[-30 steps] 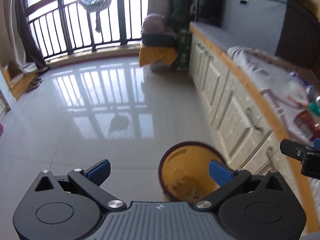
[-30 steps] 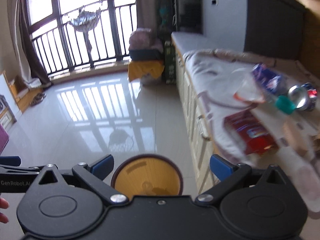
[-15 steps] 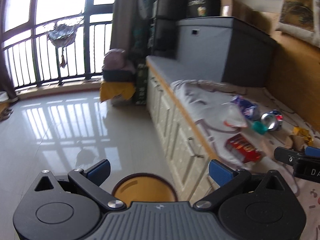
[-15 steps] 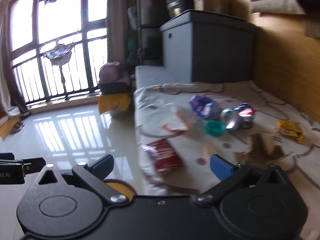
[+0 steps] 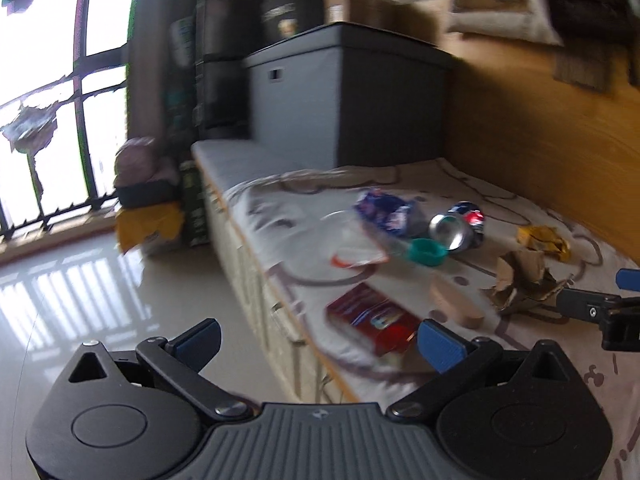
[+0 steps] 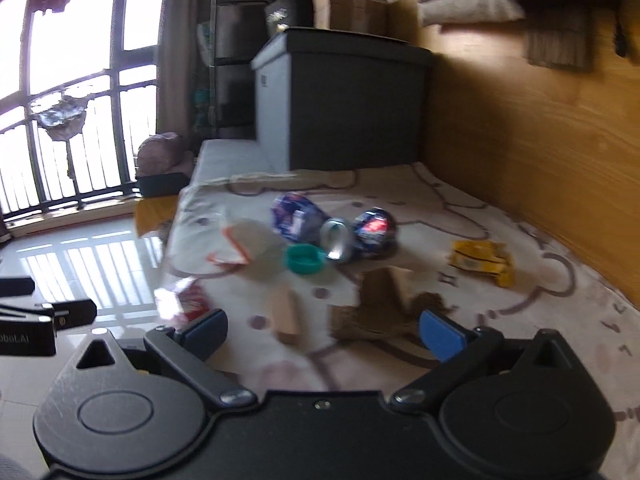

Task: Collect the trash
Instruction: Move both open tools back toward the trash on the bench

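Trash lies on a patterned cloth (image 6: 500, 280) on a low bench: a red packet (image 5: 370, 318), a crushed can (image 6: 352, 236), a teal cap (image 6: 305, 259), a blue wrapper (image 6: 292, 216), a yellow wrapper (image 6: 482, 266), torn cardboard (image 6: 384, 300), a clear bag (image 6: 244, 242) and a tan block (image 6: 285, 316). My left gripper (image 5: 320, 338) is open and empty, over the bench edge near the red packet. My right gripper (image 6: 324, 330) is open and empty, just before the cardboard and the tan block. The yellow bin is out of view.
A grey storage box (image 5: 344, 96) stands at the far end of the bench. A wooden wall (image 6: 540, 128) runs along the right. White cabinet fronts (image 5: 276, 304) drop to a glossy tiled floor (image 5: 80, 300). A window with railings (image 6: 60, 120) is at the left.
Both grippers swung up and right from the yellow bin on the floor to the bench top. The bin has left both views; the trash is nearer and more central. Both jaws stayed open.
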### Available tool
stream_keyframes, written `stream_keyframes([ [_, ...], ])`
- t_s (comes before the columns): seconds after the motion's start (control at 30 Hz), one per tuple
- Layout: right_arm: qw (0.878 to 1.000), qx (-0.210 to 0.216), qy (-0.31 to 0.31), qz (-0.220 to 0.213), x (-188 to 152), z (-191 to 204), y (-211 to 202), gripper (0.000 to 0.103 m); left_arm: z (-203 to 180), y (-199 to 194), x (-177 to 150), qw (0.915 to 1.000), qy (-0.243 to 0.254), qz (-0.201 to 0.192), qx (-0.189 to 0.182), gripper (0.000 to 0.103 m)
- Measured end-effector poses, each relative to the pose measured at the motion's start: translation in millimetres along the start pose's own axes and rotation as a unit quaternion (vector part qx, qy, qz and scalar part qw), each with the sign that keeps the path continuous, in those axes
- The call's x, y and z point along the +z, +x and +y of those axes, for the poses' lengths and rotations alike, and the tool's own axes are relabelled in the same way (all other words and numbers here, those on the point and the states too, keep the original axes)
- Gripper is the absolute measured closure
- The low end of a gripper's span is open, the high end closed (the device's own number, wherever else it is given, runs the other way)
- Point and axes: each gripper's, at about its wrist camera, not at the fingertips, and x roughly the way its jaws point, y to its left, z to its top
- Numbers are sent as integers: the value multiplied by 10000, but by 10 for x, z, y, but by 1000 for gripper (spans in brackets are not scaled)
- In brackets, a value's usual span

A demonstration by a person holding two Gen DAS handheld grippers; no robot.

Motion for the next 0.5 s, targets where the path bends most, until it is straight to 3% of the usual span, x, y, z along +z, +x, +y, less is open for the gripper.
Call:
stream_keyframes([
  [0.23, 9980, -382, 379, 342, -102, -370, 303, 0, -105, 505, 94, 9988, 38, -78, -487, 0],
  [0.5, 9901, -364, 1210, 617, -133, -543, 638, 0, 35, 1099, 136, 9919, -75, 125, -1258, 0],
])
